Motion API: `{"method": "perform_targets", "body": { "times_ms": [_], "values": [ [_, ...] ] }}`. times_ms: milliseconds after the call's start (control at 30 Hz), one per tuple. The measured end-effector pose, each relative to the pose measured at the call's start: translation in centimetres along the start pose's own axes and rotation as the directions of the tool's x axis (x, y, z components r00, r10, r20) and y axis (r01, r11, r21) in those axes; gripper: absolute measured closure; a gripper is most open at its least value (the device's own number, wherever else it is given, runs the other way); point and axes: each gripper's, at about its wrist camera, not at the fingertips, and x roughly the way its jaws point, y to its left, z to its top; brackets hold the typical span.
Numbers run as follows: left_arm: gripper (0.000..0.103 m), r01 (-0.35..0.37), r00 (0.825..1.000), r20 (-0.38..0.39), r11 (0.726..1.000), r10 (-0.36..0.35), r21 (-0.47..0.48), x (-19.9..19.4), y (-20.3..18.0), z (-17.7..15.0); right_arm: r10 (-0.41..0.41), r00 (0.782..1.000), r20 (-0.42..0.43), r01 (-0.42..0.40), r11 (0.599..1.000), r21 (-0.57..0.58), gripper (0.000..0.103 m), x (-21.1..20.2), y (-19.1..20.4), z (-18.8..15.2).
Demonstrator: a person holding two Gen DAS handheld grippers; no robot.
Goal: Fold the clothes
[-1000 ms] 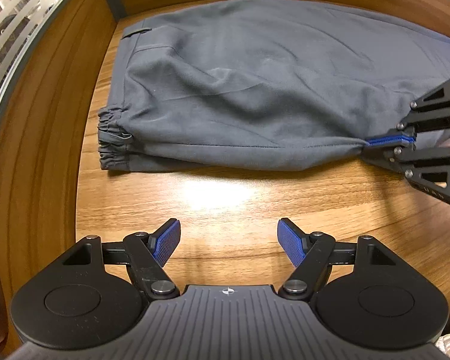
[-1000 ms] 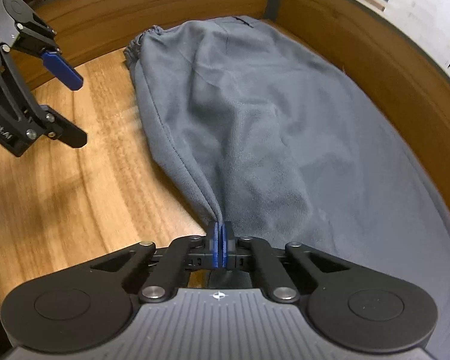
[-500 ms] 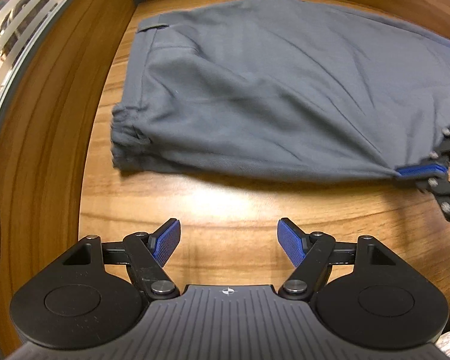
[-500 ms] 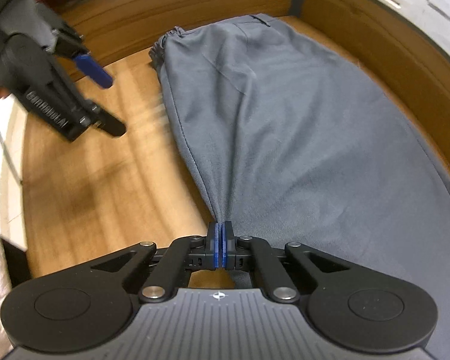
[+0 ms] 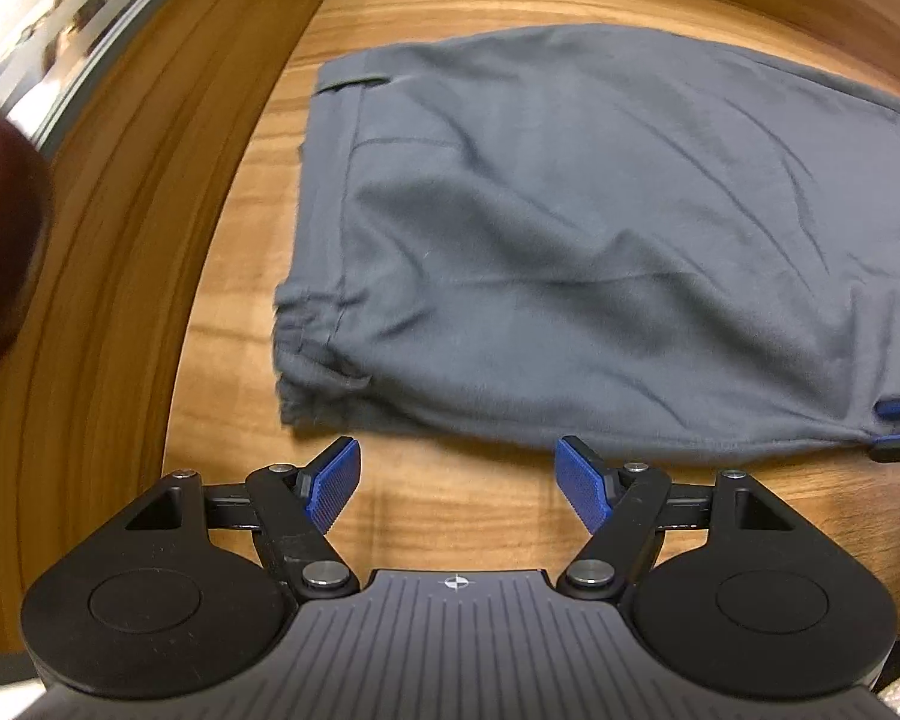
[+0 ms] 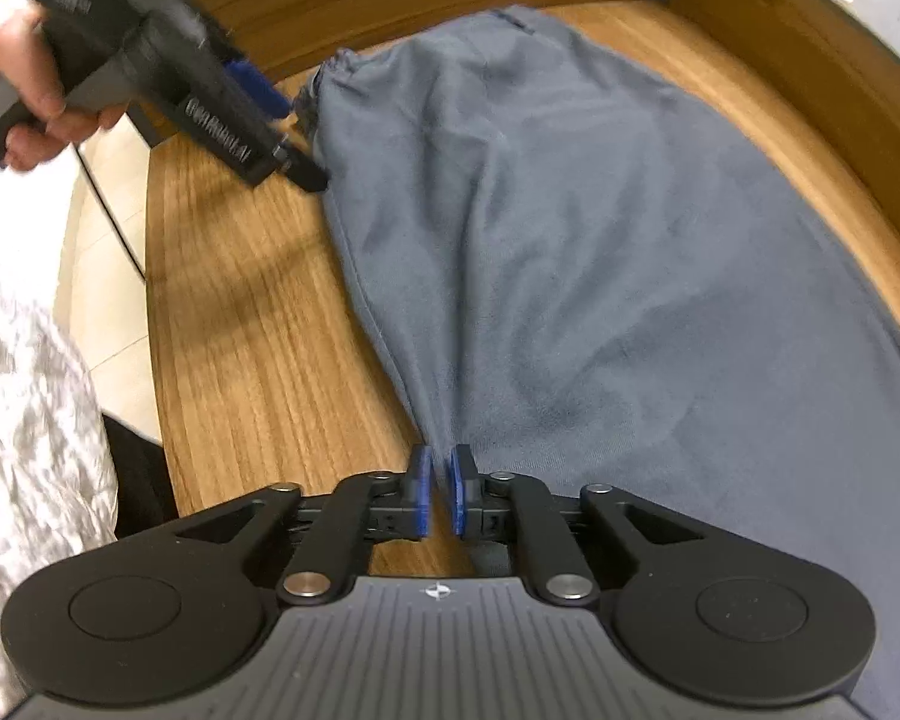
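Trousers (image 5: 600,252) lie on table (image 5: 450,504); left gripper (image 5: 457,483) jaws spread wide, right gripper (image 6: 437,495) jaws slightly parted.

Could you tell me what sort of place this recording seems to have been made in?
Probably an office or a lab workspace rather than a home: grey trousers lie on a wooden desk enclosed by a raised wooden partition, with slatted window blinds behind it and a tiled floor below.
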Motion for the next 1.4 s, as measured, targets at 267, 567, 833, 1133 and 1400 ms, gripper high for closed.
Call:
{"method": "perform_targets", "body": {
  "times_ms": [267, 567, 833, 1133, 1400],
  "values": [
    [0.028, -0.046, 0.999, 0.011, 0.976, 0.049, -0.213, -1.0, 1.9, -1.7, -0.054, 0.996, 0.065, 0.055, 0.998, -0.023, 0.043, -2.5, -0.8, 2.8],
    [0.023, -0.021, 0.999, 0.021, 0.833, 0.038, -0.552, -0.6, 4.9, -2.0, -0.049, 0.998, 0.047, 0.053, 0.995, -0.089, 0.036, -1.2, -2.5, 9.1],
    [0.023, 0.003, 1.000, 0.002, 0.670, -0.003, -0.742, 1.1, 6.4, -1.8, -0.067, 0.998, 0.014, 0.068, 0.943, -0.327, 0.035, 0.5, -5.0, 17.4],
    [0.023, -0.019, 1.000, -0.018, 0.493, 0.006, -0.870, 2.2, 6.5, -2.3, 0.019, 0.997, -0.076, -0.059, 0.816, -0.575, 0.035, 7.1, -7.8, 28.1],
    [0.021, -0.050, 0.999, -0.054, 0.420, 0.001, -0.906, 3.1, 6.5, -2.2, 0.082, 0.974, -0.210, -0.202, 0.727, -0.656, 0.035, 13.4, -8.4, 32.8]
  ]
}}
